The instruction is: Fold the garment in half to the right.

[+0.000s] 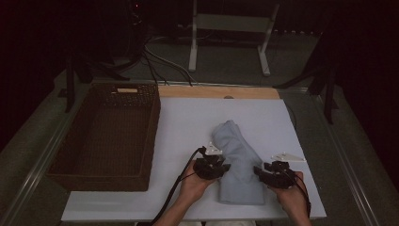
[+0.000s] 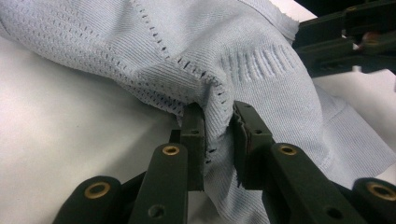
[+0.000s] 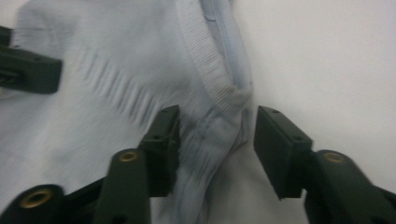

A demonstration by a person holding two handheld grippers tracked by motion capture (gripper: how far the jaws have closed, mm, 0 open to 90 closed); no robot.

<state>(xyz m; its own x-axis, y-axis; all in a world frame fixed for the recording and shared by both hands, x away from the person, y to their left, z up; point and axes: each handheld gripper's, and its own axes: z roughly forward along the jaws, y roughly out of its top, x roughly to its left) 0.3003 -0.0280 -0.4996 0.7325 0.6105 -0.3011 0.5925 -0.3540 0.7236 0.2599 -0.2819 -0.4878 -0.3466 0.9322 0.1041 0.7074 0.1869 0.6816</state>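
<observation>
A pale blue knitted garment (image 1: pixel 237 162) lies folded lengthwise on the white table top (image 1: pixel 188 127). My left gripper (image 1: pixel 217 165) sits at its left edge, and in the left gripper view its jaws pinch a fold of the knit (image 2: pixel 217 119) between them. My right gripper (image 1: pixel 266 172) is at the garment's right edge. In the right gripper view its jaws stand apart, straddling the ribbed edge of the garment (image 3: pixel 219 107) without closing on it. The left gripper's black jaw (image 3: pixel 28 70) shows across the cloth.
A dark brown wicker basket (image 1: pixel 108 134) stands on the left part of the table, holding nothing. A wooden strip (image 1: pixel 219 92) runs along the far edge. Cables (image 1: pixel 160 61) and a white stand (image 1: pixel 230 33) lie on the floor beyond.
</observation>
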